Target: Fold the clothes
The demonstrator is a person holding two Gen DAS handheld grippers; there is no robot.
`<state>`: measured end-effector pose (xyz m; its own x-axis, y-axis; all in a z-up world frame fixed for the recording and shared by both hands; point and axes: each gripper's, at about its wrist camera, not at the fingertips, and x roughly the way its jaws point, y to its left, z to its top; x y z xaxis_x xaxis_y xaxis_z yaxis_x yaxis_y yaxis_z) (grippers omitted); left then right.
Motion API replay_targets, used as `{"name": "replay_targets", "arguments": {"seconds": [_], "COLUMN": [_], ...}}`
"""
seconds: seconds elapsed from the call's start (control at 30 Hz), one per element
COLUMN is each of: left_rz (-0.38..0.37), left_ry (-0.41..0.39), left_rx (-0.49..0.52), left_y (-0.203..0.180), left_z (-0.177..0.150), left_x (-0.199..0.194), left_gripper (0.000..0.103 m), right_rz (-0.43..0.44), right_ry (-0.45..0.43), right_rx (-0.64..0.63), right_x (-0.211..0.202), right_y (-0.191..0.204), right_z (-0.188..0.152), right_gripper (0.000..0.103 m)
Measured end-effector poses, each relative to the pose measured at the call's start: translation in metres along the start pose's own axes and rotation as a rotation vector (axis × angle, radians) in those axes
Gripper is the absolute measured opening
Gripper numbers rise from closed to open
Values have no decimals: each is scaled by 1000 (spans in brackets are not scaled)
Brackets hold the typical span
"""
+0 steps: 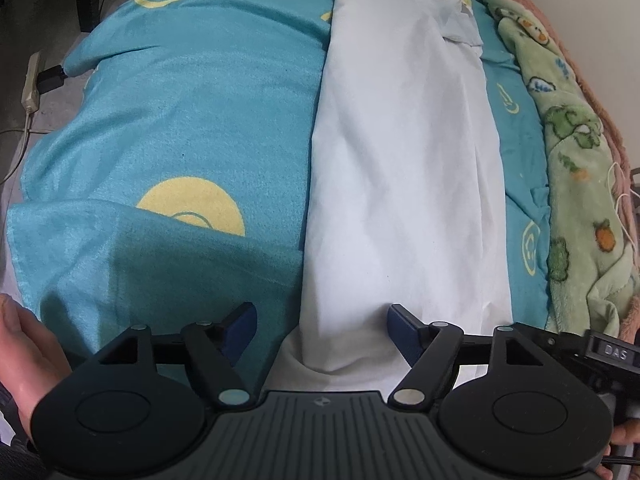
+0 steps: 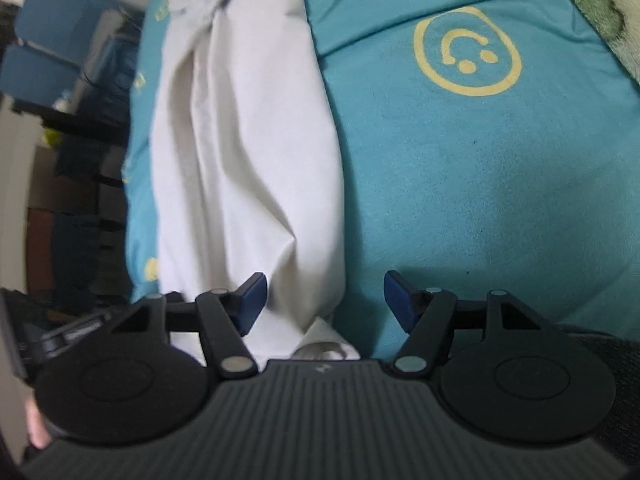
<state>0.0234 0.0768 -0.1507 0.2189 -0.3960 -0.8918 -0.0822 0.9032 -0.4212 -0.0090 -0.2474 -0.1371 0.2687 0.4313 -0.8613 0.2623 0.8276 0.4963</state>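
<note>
Blue-padded left tongs [image 1: 322,330] fill the six o'clock edge of the left wrist view, spread wide and clamping nothing; the near end of the white garment [image 1: 404,184] lies in the gap between the pads, but neither pad presses on it. Right tongs [image 2: 324,300] are likewise released, straddling the garment's right-hand edge at six o'clock in the right wrist view, one pad over white cloth and the other over the teal blanket [image 2: 460,180].

That white garment is laid out as a long, narrow strip on the smiley-printed blanket that covers the bed, running from six o'clock away to twelve, where its far end is bunched. A green plush blanket [image 1: 576,168] lies along the three o'clock side in the left view.

It looks already narrowed lengthwise, so the step in hand is probably a crosswise fold. To do it well, both tongs should drop onto the near hem, one at each corner, and pinch all layers of white cloth only, leaving the teal blanket below. Lift evenly, carry the hem towards twelve o'clock, and lay it square on the far end. Smoothing that far bunching first would keep the fold flat.
</note>
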Motion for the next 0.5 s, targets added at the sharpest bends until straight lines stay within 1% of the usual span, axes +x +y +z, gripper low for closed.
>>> {"name": "replay_targets", "arguments": {"seconds": [0.07,0.13,0.17,0.23,0.27,0.3,0.33,0.37,0.4,0.43,0.47,0.5], "left_rz": [-1,-13,-26,-42,-50,-53,-55,-56,-57,-58,-57,-55], "left_ry": [11,39,56,81,92,95,96,98,100,102,104,100], "left_rx": [13,31,36,43,46,51,56,64,73,81,95,109], "left_y": [-2,-5,-5,-6,-7,-7,-8,-9,-11,-12,-14,-17], "left_z": [-2,-6,-8,-12,-14,-15,-17,-18,-19,-21,-22,-24], "left_x": [1,2,2,2,2,2,1,1,0,0,-1,-3], "left_gripper": [76,75,72,66,61,56,54,48,40,35,23,13], "right_rz": [-33,-56,-62,-45,-37,-37,-37,-38,-39,-40,-41,-42], "right_ry": [36,61,71,109,121,131,141,151,153,156,158,159], "right_rx": [-43,-98,-130,-198,-226,-247,-269,-289,-308,-326,-344,-362], "right_x": [13,22,24,27,26,27,29,30,30,30,30,29], "right_y": [11,24,29,40,45,48,51,54,56,58,60,62], "right_z": [-4,-8,-9,-17,-22,-25,-28,-31,-33,-35,-37,-39], "right_gripper": [68,68,68,68,68,60,51,36,26,23,19,15]}}
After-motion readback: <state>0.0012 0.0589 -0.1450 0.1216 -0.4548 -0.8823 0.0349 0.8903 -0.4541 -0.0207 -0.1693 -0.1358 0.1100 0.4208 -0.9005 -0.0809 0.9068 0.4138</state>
